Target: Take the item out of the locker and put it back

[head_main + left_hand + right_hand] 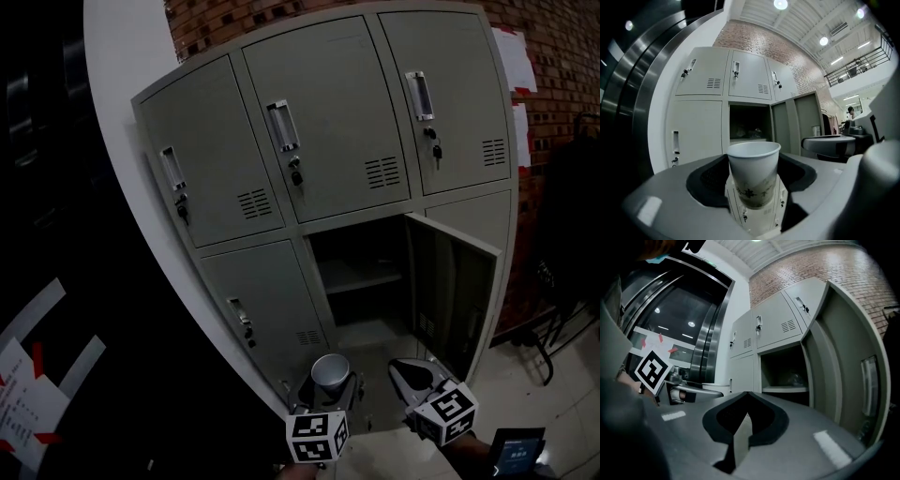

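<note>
Grey metal lockers fill the middle of the head view, standing against a red brick wall. The lower middle compartment is open, with its door swung out to the right of the frame. A shelf crosses the dark inside; something crumpled lies on it in the right gripper view, too dim to name. The white paper cup is outside the locker, at the bottom centre of the head view, in front of and below the open compartment. The left gripper has it: its jaws stand wide, one on each side of the cup's wall, pressing on it. The cup stands upright in that view, long axis vertical, open mouth up, narrower base down between the jaws, and a dark printed pattern around its lower half. In the head view its round mouth faces the camera. The right gripper sits just right of the left one at the bottom of the head view, jaws brought together at the tips with nothing between them, aimed at the open compartment. Keys hang from the locks of the upper doors.
</note>
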The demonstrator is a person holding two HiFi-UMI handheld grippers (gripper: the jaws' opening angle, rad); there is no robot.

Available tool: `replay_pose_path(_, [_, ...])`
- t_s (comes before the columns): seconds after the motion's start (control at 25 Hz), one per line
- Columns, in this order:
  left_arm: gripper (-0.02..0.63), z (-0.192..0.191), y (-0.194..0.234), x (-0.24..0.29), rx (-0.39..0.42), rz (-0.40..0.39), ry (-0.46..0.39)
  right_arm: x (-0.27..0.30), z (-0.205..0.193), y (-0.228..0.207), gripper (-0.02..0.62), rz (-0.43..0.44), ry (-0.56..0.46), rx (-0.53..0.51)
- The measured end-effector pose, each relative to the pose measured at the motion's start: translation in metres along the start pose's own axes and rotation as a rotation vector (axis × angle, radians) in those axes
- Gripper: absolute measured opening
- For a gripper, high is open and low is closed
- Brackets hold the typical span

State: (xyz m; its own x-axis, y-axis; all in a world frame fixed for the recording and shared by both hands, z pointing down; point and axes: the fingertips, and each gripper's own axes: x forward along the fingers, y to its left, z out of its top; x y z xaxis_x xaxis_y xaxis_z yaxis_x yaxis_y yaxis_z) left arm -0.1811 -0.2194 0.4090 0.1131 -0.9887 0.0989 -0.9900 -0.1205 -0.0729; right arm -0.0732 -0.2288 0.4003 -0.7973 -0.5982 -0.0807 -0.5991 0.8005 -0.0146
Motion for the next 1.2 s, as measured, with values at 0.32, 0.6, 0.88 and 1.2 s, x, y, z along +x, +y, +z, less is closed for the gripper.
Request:
replay_pose_path(0.32, [0.327, -0.011, 0.005, -0.032, -0.015, -0.045, -0.005, -0.007, -0.004, 0.028, 0.005, -0.032, 0.009, -0.003])
replay_pose_path(0.6, [0.325, -0.014, 0.006, -0.036, -0.011, -0.067, -0.010, -0.007, -0.001, 0.035, 0.005, -0.045, 0.005, -0.015])
replay_pose_path(0.88, [0.324, -0.013, 0.005, -0.034, -0.007, -0.076, -0.013, -0.008, 0.001, 0.034, 0.005, -0.054, 0.006, -0.021])
replay_pose_path(1.2, [0.327, -0.011, 0.001, -0.031, -0.019, -0.091, -0.030, -0.009, 0.002, 0.030, 0.005, -0.060, 0.007, -0.024])
